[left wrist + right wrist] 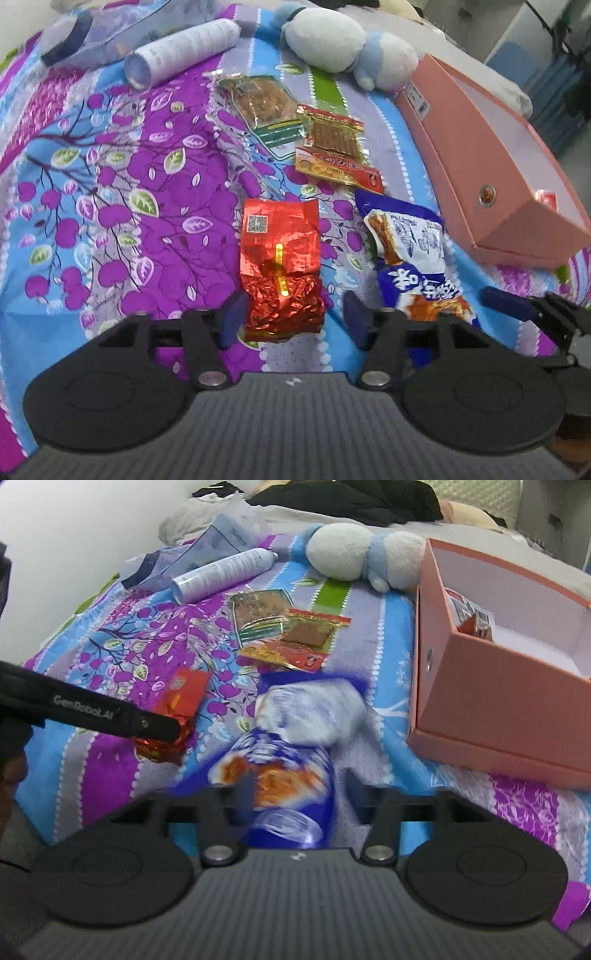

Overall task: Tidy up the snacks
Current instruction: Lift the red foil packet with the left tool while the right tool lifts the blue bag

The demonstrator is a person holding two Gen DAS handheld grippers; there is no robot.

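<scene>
On the floral sheet lies a red foil packet (280,258), its near end between the fingers of my left gripper (293,317), which stands open around it. Beside it lies a blue and white snack bag (410,254). In the right wrist view this bag (291,746) is blurred and lies between the fingers of my open right gripper (300,794); the right finger is clear of it. Farther back lie three flat packets: a green-labelled one (262,107), a red-edged one (332,136) and a yellow-red one (340,170). An open pink box (480,701) at the right holds some small packets (469,616).
A white and blue plush toy (347,44), a white cylinder (181,48) and a clear plastic bag (107,33) lie at the back of the bed. Dark clothing (351,498) is piled beyond. The left gripper's black body (110,716) crosses the right wrist view.
</scene>
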